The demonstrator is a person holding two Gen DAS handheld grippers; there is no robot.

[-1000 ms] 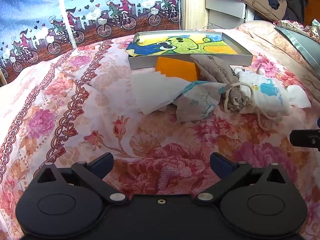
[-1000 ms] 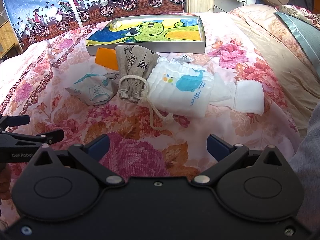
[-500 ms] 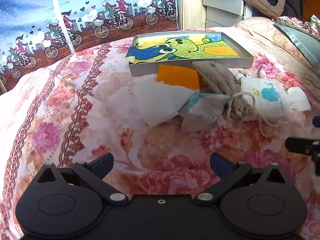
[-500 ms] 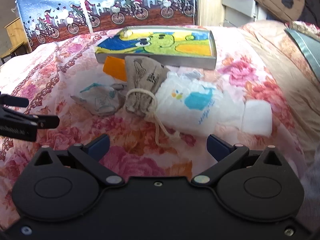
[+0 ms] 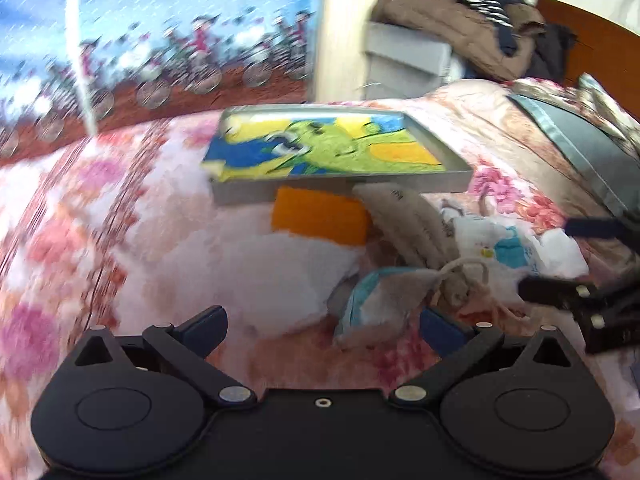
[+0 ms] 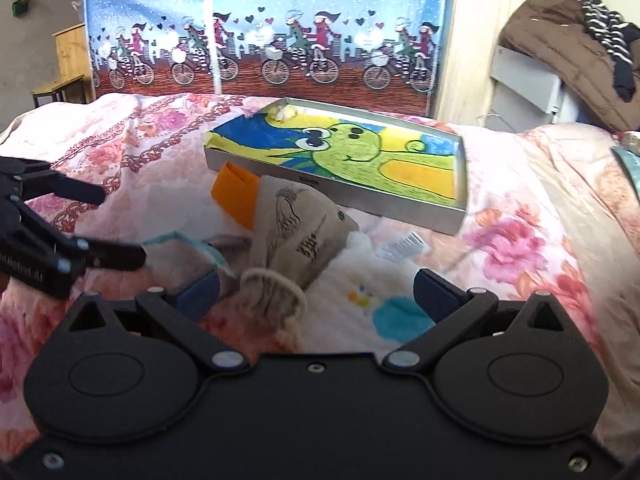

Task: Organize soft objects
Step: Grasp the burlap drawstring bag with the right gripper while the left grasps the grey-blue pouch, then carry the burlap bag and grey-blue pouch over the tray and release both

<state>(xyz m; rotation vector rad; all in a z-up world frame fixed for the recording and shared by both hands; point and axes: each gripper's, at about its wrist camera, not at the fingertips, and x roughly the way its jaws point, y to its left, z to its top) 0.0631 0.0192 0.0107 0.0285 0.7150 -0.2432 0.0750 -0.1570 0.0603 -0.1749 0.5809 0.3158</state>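
Note:
Soft items lie in a heap on the floral bedspread in front of a metal tray (image 5: 440, 178) (image 6: 360, 200) lined with a cartoon picture. The heap holds an orange cloth (image 5: 320, 220) (image 6: 234, 196), a white cloth (image 5: 264, 276), a grey-and-teal cloth (image 5: 380, 300) (image 6: 180, 252), a beige drawstring pouch (image 5: 412, 224) (image 6: 300, 232) and a white cloth with a blue print (image 5: 508, 252) (image 6: 360, 300). My left gripper (image 5: 324, 328) is open just before the white and teal cloths. My right gripper (image 6: 316, 290) is open, low over the pouch's mouth and the white printed cloth.
The bed has a brown coat (image 6: 568, 60) piled on a grey box at the back right, and a grey pillow (image 5: 592, 152) on the right. A bicycle-print curtain (image 6: 260, 40) hangs behind the bed. A wooden stool (image 6: 60, 84) stands far left.
Both grippers have moved forward and closer to the heap; the pouch and cloths now lie right at the fingertips. Both stay open. The left view is motion-blurred.

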